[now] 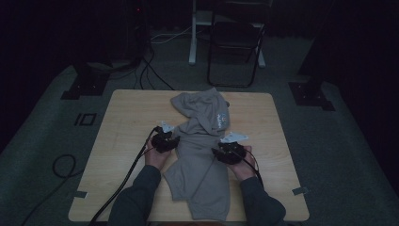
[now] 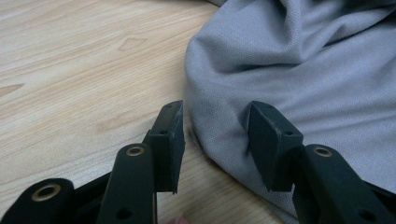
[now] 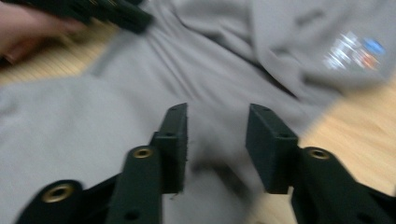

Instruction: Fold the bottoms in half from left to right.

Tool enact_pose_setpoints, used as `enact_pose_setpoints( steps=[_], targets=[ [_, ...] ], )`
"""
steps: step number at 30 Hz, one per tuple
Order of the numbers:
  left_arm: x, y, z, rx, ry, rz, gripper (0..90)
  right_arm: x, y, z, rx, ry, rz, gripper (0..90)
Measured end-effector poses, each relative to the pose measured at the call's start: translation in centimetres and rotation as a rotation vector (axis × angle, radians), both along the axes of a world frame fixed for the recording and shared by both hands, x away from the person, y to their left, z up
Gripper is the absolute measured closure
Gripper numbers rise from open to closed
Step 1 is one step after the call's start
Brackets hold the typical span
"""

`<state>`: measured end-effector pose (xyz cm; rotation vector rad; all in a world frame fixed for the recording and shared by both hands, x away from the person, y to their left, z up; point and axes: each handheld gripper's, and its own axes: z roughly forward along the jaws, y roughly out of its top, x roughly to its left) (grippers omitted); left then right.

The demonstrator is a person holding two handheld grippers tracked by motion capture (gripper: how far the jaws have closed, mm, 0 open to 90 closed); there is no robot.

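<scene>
A grey garment [image 1: 202, 160] lies crumpled lengthwise on the wooden table [image 1: 127, 117], with a small printed logo [image 1: 221, 118] near its far end. My left gripper [image 1: 165, 141] sits at the garment's left edge. In the left gripper view its jaws [image 2: 217, 109] stand open, the fabric's edge [image 2: 303, 70] lies between them, and the pads do not press it. My right gripper [image 1: 229, 151] is at the garment's right side. Its jaws [image 3: 217, 109] stand open just over the grey cloth [image 3: 93, 116], with nothing gripped. The right gripper view is blurred and shows the logo [image 3: 355, 49] and the left gripper [image 3: 116, 14].
Bare wood [image 2: 70, 70] stretches to the left of the garment, and a strip of wood [image 3: 355, 121] shows on its right. Beyond the table's far edge stand a dark folding chair [image 1: 235, 42] and a white post [image 1: 193, 33]. Cables [image 1: 150, 70] run over the dim floor.
</scene>
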<state>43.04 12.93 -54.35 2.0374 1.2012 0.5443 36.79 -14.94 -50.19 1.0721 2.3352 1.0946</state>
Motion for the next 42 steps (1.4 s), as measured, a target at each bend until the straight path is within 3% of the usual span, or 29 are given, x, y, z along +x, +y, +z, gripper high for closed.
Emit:
enact_pose_setpoints(
  steps=[2, 4, 7, 8, 9, 11, 13, 18, 23, 26, 27, 30, 34, 37, 39, 40, 42],
  targets=[
    [0.0, 0.0, 0.0, 0.0, 0.002, -0.001, 56.3, 0.2, 0.8, 0.1, 0.003, 0.0, 0.009, 55.9],
    [0.0, 0.1, 0.0, -0.004, 0.004, 0.0, 56.2, 0.9, 2.9, -0.3, -0.001, -0.011, 0.053, 50.9],
    [0.0, 0.1, 0.0, -0.004, 0.004, 0.0, 56.3, 1.9, 4.4, -1.6, -0.038, 0.051, 0.09, 47.5],
    [0.0, 0.1, 0.0, -0.005, 0.006, -0.001, 56.3, 1.9, 4.6, -2.0, -0.062, 0.078, 0.094, 50.1],
    [0.1, 0.1, 0.0, -0.008, 0.006, -0.001, 56.3, 1.8, 4.5, -2.4, -0.092, 0.09, 0.093, 60.7],
    [0.1, 0.1, 0.0, -0.011, 0.008, 0.001, 56.3, 1.0, 3.7, -2.7, -0.1, 0.105, 0.092, 79.4],
    [0.1, 0.1, 0.0, -0.012, 0.009, 0.001, 56.3, -0.3, 2.1, -2.6, -0.083, 0.11, 0.079, 87.1],
    [0.0, 0.0, 0.0, -0.01, 0.006, -0.006, 55.9, -3.3, -1.7, -2.3, -0.065, 0.099, 0.058, 86.4],
    [0.1, 0.1, 0.0, -0.015, 0.009, 0.011, 56.2, -5.1, -4.1, -3.0, -0.122, 0.132, 0.011, 84.7],
    [0.2, 0.1, 0.0, -0.017, 0.01, 0.011, 56.1, -5.7, -5.2, -2.8, -0.108, 0.136, -0.005, 78.8],
    [0.1, 0.1, 0.0, -0.017, 0.01, 0.011, 56.1, -5.8, -5.4, -2.3, -0.076, 0.119, -0.006, 75.1],
    [0.2, 0.1, 0.0, -0.015, 0.01, 0.011, 56.0, -5.5, -4.2, -1.0, -0.028, 0.06, 0.017, 63.5],
    [0.2, 0.1, 0.0, -0.019, 0.01, 0.012, 55.8, -3.6, -0.6, 0.1, 0.004, 0.016, 0.063, 55.1],
    [0.2, 0.1, 0.0, -0.02, 0.011, 0.011, 55.5, -1.9, 2.3, 0.1, 0.014, 0.023, 0.09, 50.7],
    [0.2, 0.1, 0.0, -0.023, 0.012, 0.011, 55.4, -1.4, 3.2, -0.1, 0.016, 0.032, 0.104, 48.4],
    [0.2, 0.1, 0.0, -0.025, 0.012, 0.011, 54.9, -0.4, 5.1, -1.0, -0.004, 0.05, 0.132, 43.5],
    [0.2, 0.2, 0.0, -0.023, 0.013, 0.009, 54.9, 0.0, 6.0, -2.0, -0.025, 0.069, 0.148, 42.1]
  ],
)
